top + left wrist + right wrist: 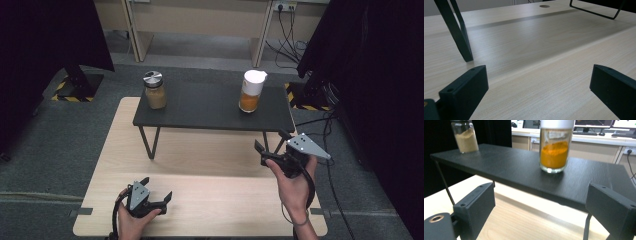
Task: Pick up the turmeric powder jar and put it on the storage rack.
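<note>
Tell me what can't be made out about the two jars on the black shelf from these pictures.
- Orange-powder jar: right gripper view, white lid cut off by the top edge; any label too blurred to read.
- Brown-powder jar: right gripper view, lid cut off by the top edge; in the high view too small to identify the contents.
- Black shelf: left gripper view, only its wire legs show, the top lies beyond the upper edge.

Orange-filled jar w/ white lid, tan-filled jar w/ silver lid, black shelf.
</note>
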Motion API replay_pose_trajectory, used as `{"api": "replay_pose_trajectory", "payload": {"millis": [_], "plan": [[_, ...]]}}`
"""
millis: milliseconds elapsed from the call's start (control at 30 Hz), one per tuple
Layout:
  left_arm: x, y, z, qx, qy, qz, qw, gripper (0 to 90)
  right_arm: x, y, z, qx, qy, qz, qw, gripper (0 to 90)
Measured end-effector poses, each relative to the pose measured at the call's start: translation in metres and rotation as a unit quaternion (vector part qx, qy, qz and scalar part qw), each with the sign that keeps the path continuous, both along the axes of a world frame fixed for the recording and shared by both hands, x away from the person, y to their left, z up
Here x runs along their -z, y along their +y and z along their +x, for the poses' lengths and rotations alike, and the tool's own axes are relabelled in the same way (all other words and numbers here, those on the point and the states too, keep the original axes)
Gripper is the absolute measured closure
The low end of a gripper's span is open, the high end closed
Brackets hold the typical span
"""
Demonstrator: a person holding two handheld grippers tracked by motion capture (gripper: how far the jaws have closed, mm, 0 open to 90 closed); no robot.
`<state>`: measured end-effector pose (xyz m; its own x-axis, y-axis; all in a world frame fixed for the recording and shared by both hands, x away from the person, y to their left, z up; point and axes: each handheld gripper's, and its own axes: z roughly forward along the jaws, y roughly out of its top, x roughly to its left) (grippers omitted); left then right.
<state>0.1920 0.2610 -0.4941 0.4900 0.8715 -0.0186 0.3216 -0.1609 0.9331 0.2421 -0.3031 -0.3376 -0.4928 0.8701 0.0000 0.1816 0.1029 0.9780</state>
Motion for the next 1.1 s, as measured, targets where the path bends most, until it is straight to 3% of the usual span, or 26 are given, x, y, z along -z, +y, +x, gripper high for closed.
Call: {"api": "replay_pose_trajectory", "payload": {"millis": [533,1100], "plan": [[0.0,0.0,-0.001,-0.001,-0.001,0.0,1.0,1.0,0.06,-0.007,-0.014,0.005,0.026,0.001,0.9997,8.2],[0.0,-0.001,-0.001,-0.002,-0.002,0.0,1.0,1.0,0.116,-0.018,-0.022,0.003,0.093,-0.002,0.9957,8.2]]}}
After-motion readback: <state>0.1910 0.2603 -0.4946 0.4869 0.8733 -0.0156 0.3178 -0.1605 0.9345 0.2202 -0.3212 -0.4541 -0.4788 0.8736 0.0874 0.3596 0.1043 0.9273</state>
